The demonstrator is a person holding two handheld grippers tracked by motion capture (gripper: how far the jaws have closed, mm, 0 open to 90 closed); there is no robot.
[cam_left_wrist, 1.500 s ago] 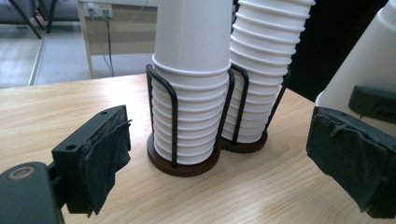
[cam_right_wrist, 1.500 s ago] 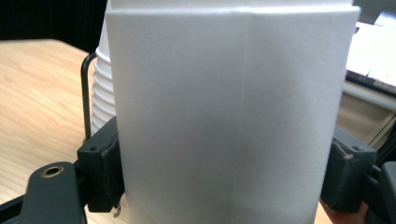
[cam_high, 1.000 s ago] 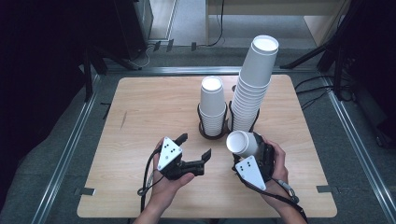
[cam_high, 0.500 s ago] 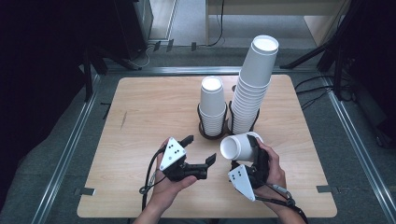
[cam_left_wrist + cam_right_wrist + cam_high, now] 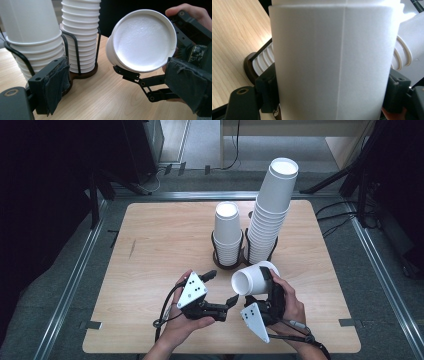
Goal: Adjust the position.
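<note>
A white paper cup [image 5: 254, 278] lies on its side in the air, with my right gripper [image 5: 263, 279] shut on its wall. In the right gripper view the cup [image 5: 332, 62] spans the gap between both jaws of my right gripper [image 5: 332, 93]. One round end of the cup [image 5: 142, 41] faces my left gripper [image 5: 122, 87]. My left gripper [image 5: 221, 288] stands open just left of the cup, holding nothing. Behind them are a short stack of upturned cups [image 5: 227, 232] and a tall, leaning stack [image 5: 270, 210].
Both stacks sit in a black wire holder [image 5: 219, 261] at the back middle of the wooden table [image 5: 150, 245]. Metal rails run along the table's left and right sides. Cables lie on the floor beyond the far edge.
My right hand has rolled over, tipping the cup so one end turns toward the left gripper, and has dropped slightly. The left gripper has drifted a little right, toward the cup.
</note>
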